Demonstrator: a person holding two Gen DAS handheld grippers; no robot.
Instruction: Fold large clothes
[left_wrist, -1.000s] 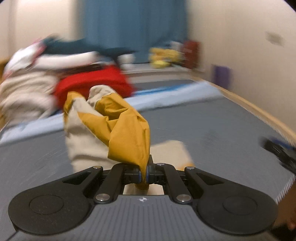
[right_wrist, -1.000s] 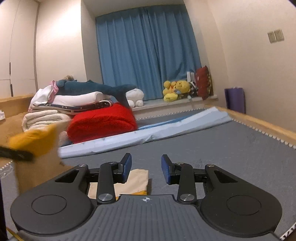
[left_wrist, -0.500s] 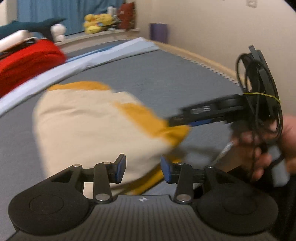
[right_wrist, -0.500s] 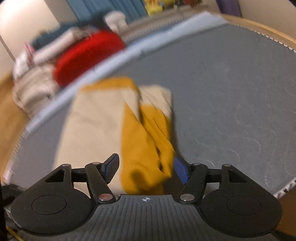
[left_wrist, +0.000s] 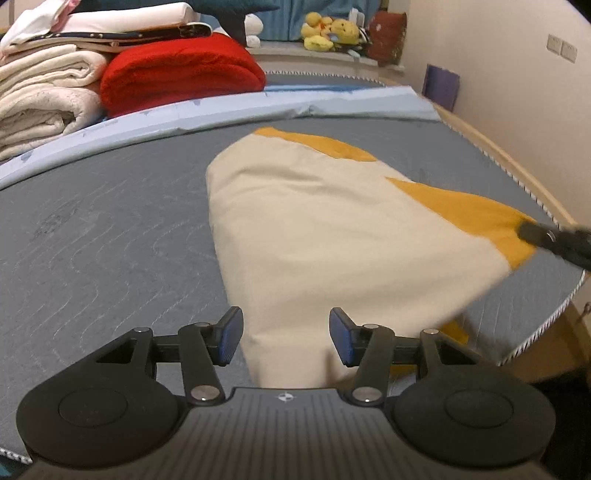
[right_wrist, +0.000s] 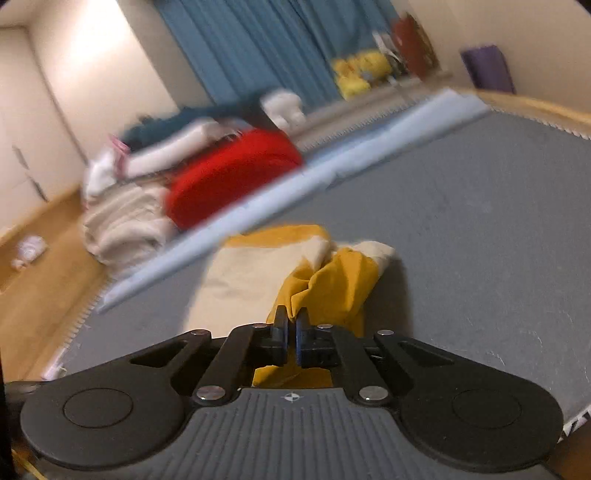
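A cream and mustard-yellow garment (left_wrist: 332, 229) lies spread on the grey mattress (left_wrist: 110, 229). My left gripper (left_wrist: 284, 338) is open, its jaws on either side of the garment's near cream end, not gripping it. My right gripper (right_wrist: 291, 332) is shut on a bunched yellow part of the garment (right_wrist: 332, 288) and lifts it off the mattress. In the left wrist view the right gripper (left_wrist: 554, 240) shows at the far right, pinching the garment's yellow corner near the mattress edge.
A red blanket (left_wrist: 181, 70), cream towels (left_wrist: 40, 99) and white bedding are stacked at the far left. A light blue sheet (left_wrist: 295, 103) runs along the far side. Plush toys (left_wrist: 332, 33) sit by the blue curtain. The wooden bed edge (left_wrist: 517, 166) and wall are at the right.
My left gripper let go of the garment and opened. My right gripper closed on the yellow part and pulled it to the right, and the garment now lies spread out.
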